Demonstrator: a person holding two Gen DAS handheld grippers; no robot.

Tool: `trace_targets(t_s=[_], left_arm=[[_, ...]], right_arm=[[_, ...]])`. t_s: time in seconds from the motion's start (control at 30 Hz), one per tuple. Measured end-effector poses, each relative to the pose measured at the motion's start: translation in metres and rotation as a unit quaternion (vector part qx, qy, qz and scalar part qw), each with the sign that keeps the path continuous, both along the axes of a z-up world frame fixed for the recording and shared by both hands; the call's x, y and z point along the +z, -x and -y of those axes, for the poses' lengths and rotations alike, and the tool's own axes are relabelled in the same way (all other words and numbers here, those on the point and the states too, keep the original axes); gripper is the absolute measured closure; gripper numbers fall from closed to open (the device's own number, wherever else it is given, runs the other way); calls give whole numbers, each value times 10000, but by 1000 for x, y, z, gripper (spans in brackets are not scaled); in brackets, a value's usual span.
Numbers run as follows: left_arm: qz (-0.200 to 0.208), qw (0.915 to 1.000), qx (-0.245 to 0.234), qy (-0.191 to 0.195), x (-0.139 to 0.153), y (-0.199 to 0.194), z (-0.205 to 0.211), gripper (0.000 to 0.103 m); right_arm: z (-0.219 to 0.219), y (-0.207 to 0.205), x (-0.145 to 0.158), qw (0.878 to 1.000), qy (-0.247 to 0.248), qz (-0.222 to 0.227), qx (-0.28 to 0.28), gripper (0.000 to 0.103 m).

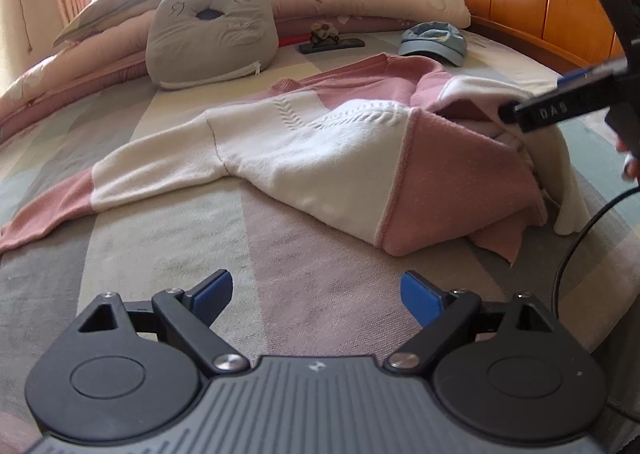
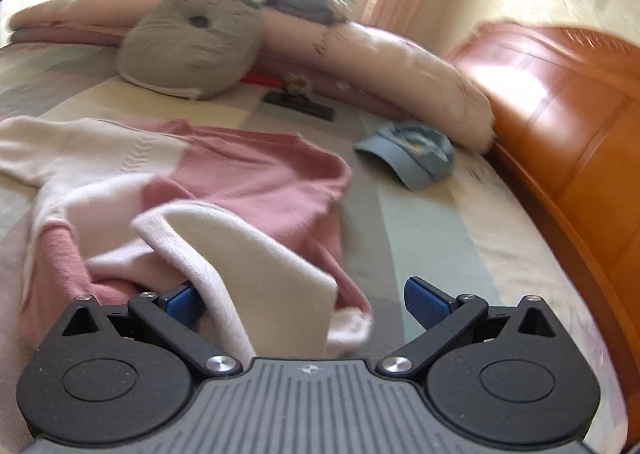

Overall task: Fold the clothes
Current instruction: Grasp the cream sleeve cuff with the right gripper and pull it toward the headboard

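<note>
Sweater (image 1: pixel 320 158) on the bed (image 1: pixel 168 250), pink and white knit, and it's only partly sorted: one sleeve runs out flat, far off to the left gripper's (image 1: pixel 316 294) left, white at the shoulder and pink toward the cuff, while the body is heaped and doubled over ahead and to its right.

Left gripper hangs short of the garment with its jaws spread wide and nothing between them, just striped bedcover under the blue pads.

Over at the right gripper (image 2: pixel 304 302), jaws also wide apart, a white fold of the knit is draped right through the gap. It lies against the left pad (image 2: pixel 182 304); the right pad stands clear of it, so I'd call that no pinch at all.

Here's the danger. If that gripper lifts as it stands, the loose fold should slide straight off. If it closes where it is, it may catch several layers of the bunched knit and drag the whole heap instead of one edge. A blue cap (image 2: pixel 408 158) sits ahead and to its right, near enough for a dragged hem to sweep it along.
</note>
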State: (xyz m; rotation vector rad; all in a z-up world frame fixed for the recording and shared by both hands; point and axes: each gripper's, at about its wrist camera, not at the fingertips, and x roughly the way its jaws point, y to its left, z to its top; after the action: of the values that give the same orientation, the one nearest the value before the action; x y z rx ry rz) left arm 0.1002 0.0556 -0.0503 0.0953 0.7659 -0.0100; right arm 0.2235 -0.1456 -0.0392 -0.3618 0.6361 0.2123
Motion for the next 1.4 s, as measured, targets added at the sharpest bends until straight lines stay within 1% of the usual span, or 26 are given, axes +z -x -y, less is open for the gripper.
trace_targets(t_s=[0.07,0.1,0.17,0.27,0.3,0.37,0.4,0.47,0.53,0.63,0.67,0.73,0.77,0.87,0.93,1.03,1.13,1.2,1.4], left_arm=[[30,10000,-26,0,2,0,0,12],[45,10000,-39,0,2,0,1,12],[77,9999,-66,10,4,2,1,12],[47,9999,-58,96,4,3,-1,11],[12,9999,-59,126,3,2,-1,11],[-5,9999,-70,140,3,1,1,11],[-4,9999,-76,138,3,0,3,11],[16,9998,-130,150,4,1,6,11],[39,9997,-190,155,6,4,8,11],[21,9998,-182,109,7,6,9,11],[7,9998,-155,102,7,5,9,11],[4,9999,-94,72,7,2,9,11],[21,10000,-76,59,8,2,10,11],[73,9998,-151,75,11,5,14,11],[85,9997,-240,55,12,9,16,11],[39,9998,-193,0,11,9,15,11],[-1,9999,-118,-16,10,8,14,11],[-9,9999,-99,-15,9,7,14,11],[-46,9998,-168,-84,9,9,18,11]], right_arm=[[-2,-4,-7,9998,13,-175,6,0],[-5,-6,-11,9998,77,-174,-7,0],[-4,-5,-11,9997,131,20,-223,0],[12,-1,-3,9958,-66,382,-832,0],[16,-2,-2,9955,-133,336,-877,0],[21,-7,-3,9965,-232,111,-790,0],[19,-9,-5,9971,-184,42,-735,0],[13,-15,-12,9977,25,31,-680,0],[14,-21,-15,9971,100,34,-758,0],[27,-23,-9,9939,-13,170,-1090,0],[31,-23,-8,9938,-116,128,-1103,0],[36,-25,-5,9941,-366,-39,-1022,0],[34,-26,-5,9950,-385,-96,-919,0],[21,-28,-4,9970,-165,56,-757,0],[25,-32,0,9958,-314,45,-859,0],[46,-36,8,9904,-773,36,-1148,0],[68,-39,13,9843,-1035,48,-1429,0],[81,-40,14,9816,-1062,64,-1587,0],[120,-51,12,9767,-918,141,-1933,0]])
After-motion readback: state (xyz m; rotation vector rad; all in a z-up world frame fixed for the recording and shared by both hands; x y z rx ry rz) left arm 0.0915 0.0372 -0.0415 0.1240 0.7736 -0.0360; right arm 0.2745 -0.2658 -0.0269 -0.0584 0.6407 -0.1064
